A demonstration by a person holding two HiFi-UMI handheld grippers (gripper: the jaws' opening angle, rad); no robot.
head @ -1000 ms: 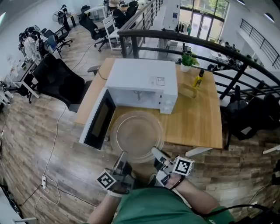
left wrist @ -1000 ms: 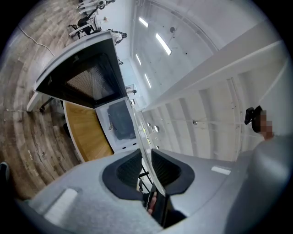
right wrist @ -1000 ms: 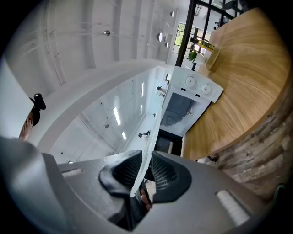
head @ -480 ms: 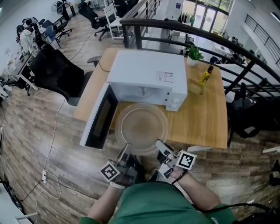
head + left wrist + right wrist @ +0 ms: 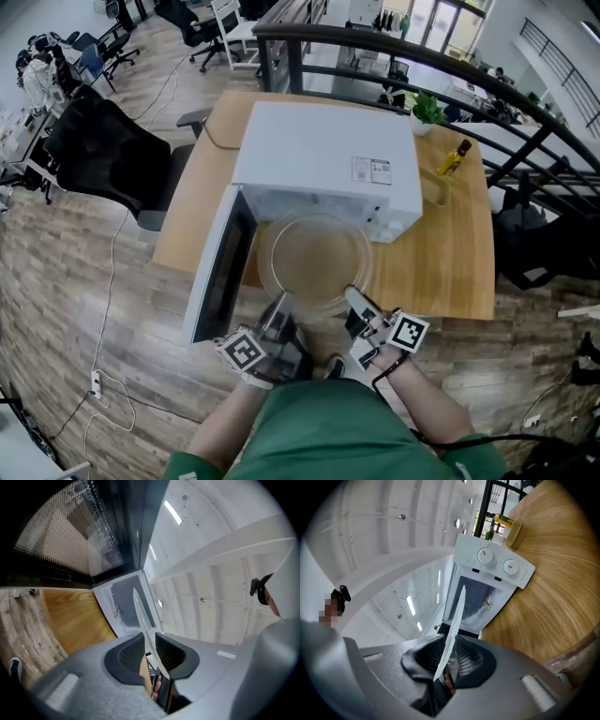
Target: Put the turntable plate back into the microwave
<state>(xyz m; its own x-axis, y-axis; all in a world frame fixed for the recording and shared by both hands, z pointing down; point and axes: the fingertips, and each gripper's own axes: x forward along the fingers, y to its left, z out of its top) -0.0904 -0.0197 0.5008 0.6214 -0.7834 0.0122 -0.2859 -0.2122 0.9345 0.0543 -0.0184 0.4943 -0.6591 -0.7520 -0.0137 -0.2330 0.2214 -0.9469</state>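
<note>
The clear glass turntable plate (image 5: 314,262) hangs level in front of the white microwave (image 5: 328,159), its far rim at the open cavity. The microwave door (image 5: 220,267) stands swung out to the left. My left gripper (image 5: 279,311) is shut on the plate's near left rim and my right gripper (image 5: 356,302) is shut on its near right rim. In the left gripper view the plate (image 5: 140,616) runs edge-on between the pads toward the cavity (image 5: 124,604). In the right gripper view the plate's edge (image 5: 458,609) points at the cavity (image 5: 476,597) beside the two dials (image 5: 497,564).
The microwave sits on a wooden table (image 5: 441,272). An oil bottle (image 5: 453,157) and a small potted plant (image 5: 427,110) stand at the table's back right. A black office chair (image 5: 103,150) is to the left and a dark railing (image 5: 394,47) runs behind.
Both grippers have carried the plate forward toward the microwave. Its far rim has come from over the table's front edge up to the open cavity.
</note>
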